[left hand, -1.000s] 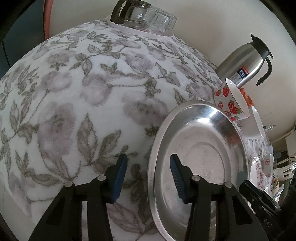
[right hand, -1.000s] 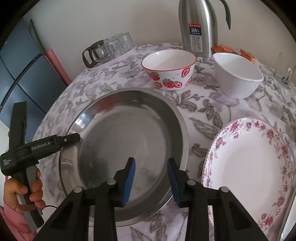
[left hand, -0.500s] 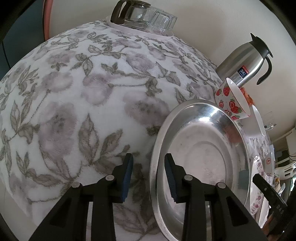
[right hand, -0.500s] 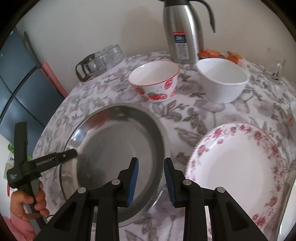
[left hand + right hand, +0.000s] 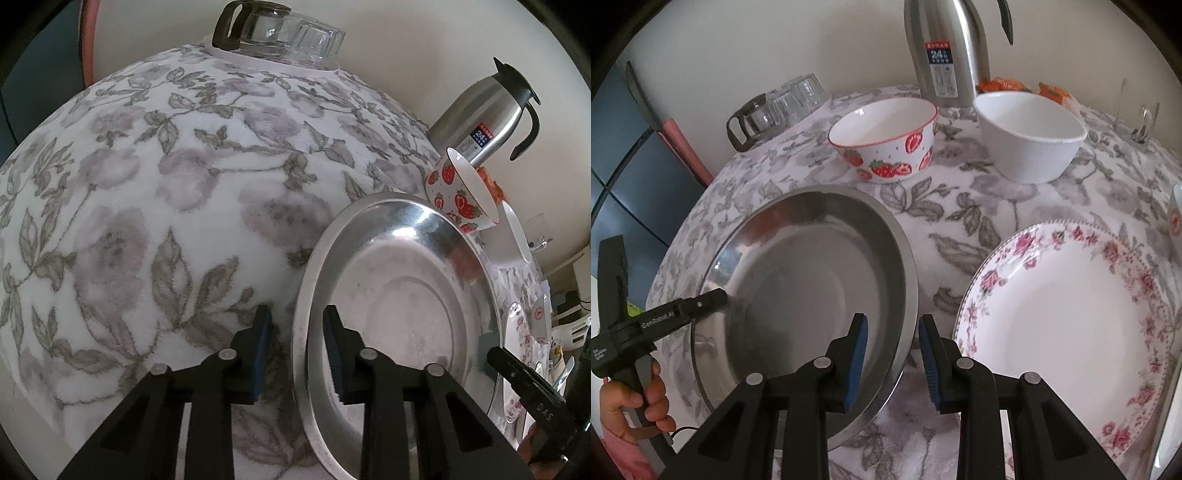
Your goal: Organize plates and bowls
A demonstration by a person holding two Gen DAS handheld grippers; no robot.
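Observation:
A large steel plate (image 5: 812,280) lies on the floral tablecloth; it also shows in the left wrist view (image 5: 399,295). My left gripper (image 5: 297,345) straddles its left rim, jaws open a little, not clamped. My right gripper (image 5: 893,349) straddles its right rim, jaws also apart. A floral china plate (image 5: 1071,325) lies to the right. A strawberry bowl (image 5: 886,144) and a white bowl (image 5: 1030,133) stand behind. The strawberry bowl (image 5: 458,192) shows past the steel plate in the left wrist view.
A steel thermos (image 5: 945,48) stands at the back by the wall, also visible in the left wrist view (image 5: 484,122). A glass jug with tumblers (image 5: 775,107) sits at the back left. Orange packets (image 5: 1001,85) lie behind the white bowl. The table edge curves close at the left.
Both grippers narrowed and shifted onto the steel plate's opposite rims. The right gripper moved right, from over the plate's middle to its right rim.

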